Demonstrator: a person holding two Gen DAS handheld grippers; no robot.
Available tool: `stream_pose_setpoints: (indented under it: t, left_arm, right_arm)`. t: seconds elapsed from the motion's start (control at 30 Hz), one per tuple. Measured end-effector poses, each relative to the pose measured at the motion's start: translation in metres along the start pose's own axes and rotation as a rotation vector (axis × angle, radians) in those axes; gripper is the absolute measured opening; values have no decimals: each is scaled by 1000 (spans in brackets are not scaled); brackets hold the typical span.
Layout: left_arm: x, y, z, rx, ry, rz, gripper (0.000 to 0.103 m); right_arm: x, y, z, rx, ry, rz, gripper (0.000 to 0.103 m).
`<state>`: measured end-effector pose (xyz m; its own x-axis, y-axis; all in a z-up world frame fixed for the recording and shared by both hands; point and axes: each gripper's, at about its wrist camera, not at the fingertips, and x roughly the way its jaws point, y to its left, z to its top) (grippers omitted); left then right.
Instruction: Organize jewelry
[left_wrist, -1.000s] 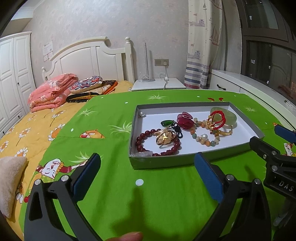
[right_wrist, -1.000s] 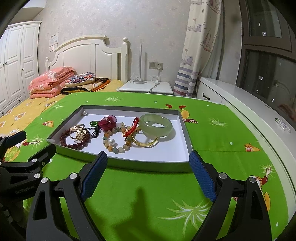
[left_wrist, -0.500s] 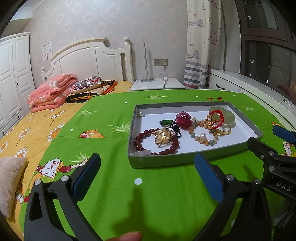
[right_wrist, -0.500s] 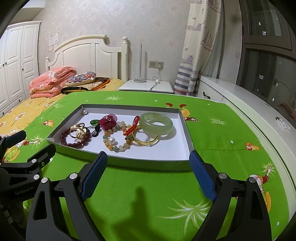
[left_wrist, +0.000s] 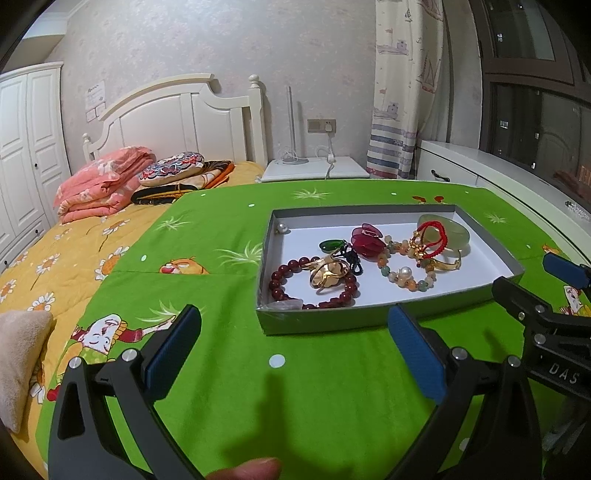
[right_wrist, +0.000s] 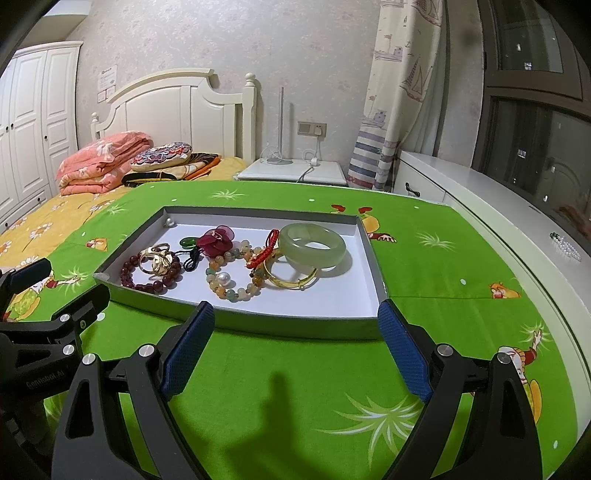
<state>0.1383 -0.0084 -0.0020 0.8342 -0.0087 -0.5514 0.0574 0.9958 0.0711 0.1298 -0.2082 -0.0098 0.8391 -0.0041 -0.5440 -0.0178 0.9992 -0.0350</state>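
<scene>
**Both Grippers Poised Before the Jewelry Tray**

On the green cartoon-print bedspread (right_wrist: 295, 387) sits a shallow grey tray (right_wrist: 288, 325) with the jewelry gathered inside. Both grippers hover just short of its near wall, jaws spread wide and holding nothing: the left gripper (left_wrist: 293, 332) toward the tray's left end, the right gripper (right_wrist: 295, 325) facing its middle.

The right wrist view shows the jade bangle (right_wrist: 312, 245) whole, lying flat beside a gold bangle (right_wrist: 291, 277); from the left wrist view the jade bangle (left_wrist: 445, 230) is half hidden behind a red cord bracelet (left_wrist: 430, 240). The left view gives a closer look at the dark red bead bracelet (left_wrist: 314, 284) with gold rings (left_wrist: 327, 273) lying inside it. A loose pearl (right_wrist: 169, 222) rests in the tray's far-left corner, and a pastel bead bracelet (right_wrist: 232, 277) lies in the middle.

Only the left view catches a fingertip (left_wrist: 243, 470) at the bottom edge.
</scene>
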Motion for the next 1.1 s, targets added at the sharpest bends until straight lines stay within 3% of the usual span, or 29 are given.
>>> stream_pose_setpoints:
  t: [0.87, 1.1]
  left_arm:
    - [0, -2, 1, 2, -7, -3, 98]
    - [11, 19, 8, -10, 109, -57, 98]
  right_arm:
    - [-1, 3, -2, -11, 2, 9, 84]
    - [-1, -6, -1, -29, 15, 1, 84]
